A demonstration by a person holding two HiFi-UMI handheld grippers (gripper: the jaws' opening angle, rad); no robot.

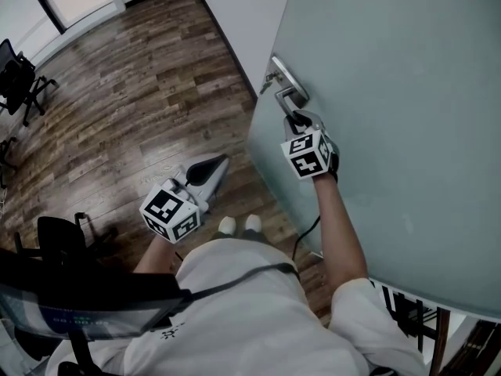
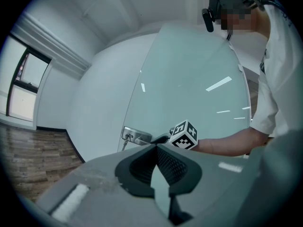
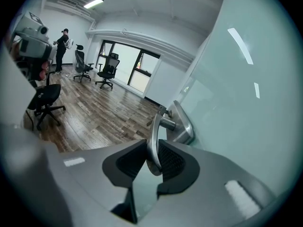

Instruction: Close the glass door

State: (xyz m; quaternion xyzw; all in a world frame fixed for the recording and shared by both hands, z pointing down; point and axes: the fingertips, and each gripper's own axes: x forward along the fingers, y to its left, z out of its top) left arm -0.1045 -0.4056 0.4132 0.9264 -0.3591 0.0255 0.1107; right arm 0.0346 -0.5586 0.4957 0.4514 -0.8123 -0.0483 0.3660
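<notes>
The glass door (image 1: 391, 92) is seen ajar, its free edge turned toward the floor (image 1: 117, 92); the handle (image 3: 153, 126) is fixed near that edge. The right tongs (image 3: 152, 150) are closed on the handle; its lever is taken lengthwise between the pads, with the free end deep in the jaws and the spindle just ahead. The left tongs (image 2: 156, 148) are shut on nothing, low at the person's side and well apart from the door; the right hand is judged the one by which the door is to be swung.
</notes>
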